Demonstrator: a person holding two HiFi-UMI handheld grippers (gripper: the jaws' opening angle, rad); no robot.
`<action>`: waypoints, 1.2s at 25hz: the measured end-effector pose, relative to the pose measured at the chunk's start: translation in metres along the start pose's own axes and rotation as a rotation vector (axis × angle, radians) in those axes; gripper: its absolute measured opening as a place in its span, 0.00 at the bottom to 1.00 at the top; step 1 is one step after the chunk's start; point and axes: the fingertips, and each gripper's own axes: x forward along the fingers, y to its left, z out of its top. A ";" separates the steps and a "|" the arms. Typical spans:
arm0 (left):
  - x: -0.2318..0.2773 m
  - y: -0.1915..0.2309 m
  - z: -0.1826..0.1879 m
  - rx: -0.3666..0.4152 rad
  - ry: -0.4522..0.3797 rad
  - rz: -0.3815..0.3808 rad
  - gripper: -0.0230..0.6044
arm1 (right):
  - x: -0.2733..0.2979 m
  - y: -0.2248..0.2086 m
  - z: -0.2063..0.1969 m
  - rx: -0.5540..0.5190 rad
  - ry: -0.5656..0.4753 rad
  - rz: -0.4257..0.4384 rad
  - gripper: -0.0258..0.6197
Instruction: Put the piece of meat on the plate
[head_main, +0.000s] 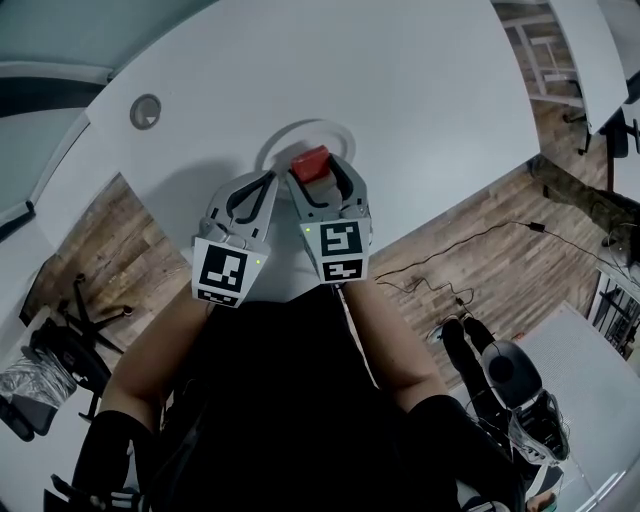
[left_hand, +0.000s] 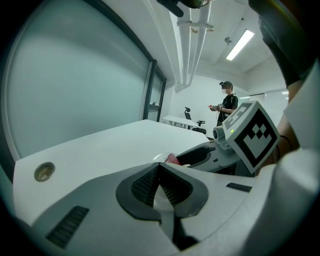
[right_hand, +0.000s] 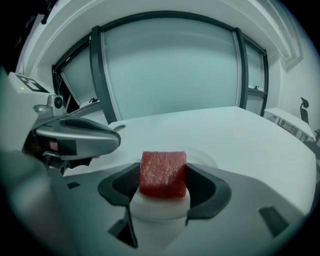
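— What does the head camera give you?

— My right tongs (head_main: 318, 168) are clenched on a red block of meat (head_main: 310, 162) above a round white plate (head_main: 283, 137), which lies on the white tabletop (head_main: 420, 90). My left tongs (head_main: 268, 182) sit just beside them, at the plate's near edge. A round metal grommet (head_main: 146, 111) is set into the tabletop, well apart to the left.

— And the left tongs' own camera?

— The jaws are pressed together tip to tip, with nothing between them. Just past the tips a corner of the meat (left_hand: 171, 159) peeks out, next to my right tongs (left_hand: 200, 154). A person (left_hand: 227, 102) stands far off across the room.

— The right tongs' camera?

— Both jaws press the flanks of the meat (right_hand: 163, 174), which stands upright between them. The plate (right_hand: 206, 158) lies right underneath it. I cannot tell whether the meat touches the plate. My left tongs (right_hand: 82, 137) show off to the left.
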 end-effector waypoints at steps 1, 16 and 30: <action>0.001 0.001 0.001 0.000 -0.001 -0.001 0.02 | 0.002 -0.001 0.002 -0.010 0.007 -0.005 0.48; -0.017 -0.003 0.016 0.018 -0.045 -0.013 0.02 | 0.004 -0.004 0.001 -0.072 0.037 -0.060 0.48; -0.081 -0.041 0.027 0.172 -0.070 -0.171 0.02 | -0.083 0.024 0.045 -0.102 -0.157 -0.108 0.39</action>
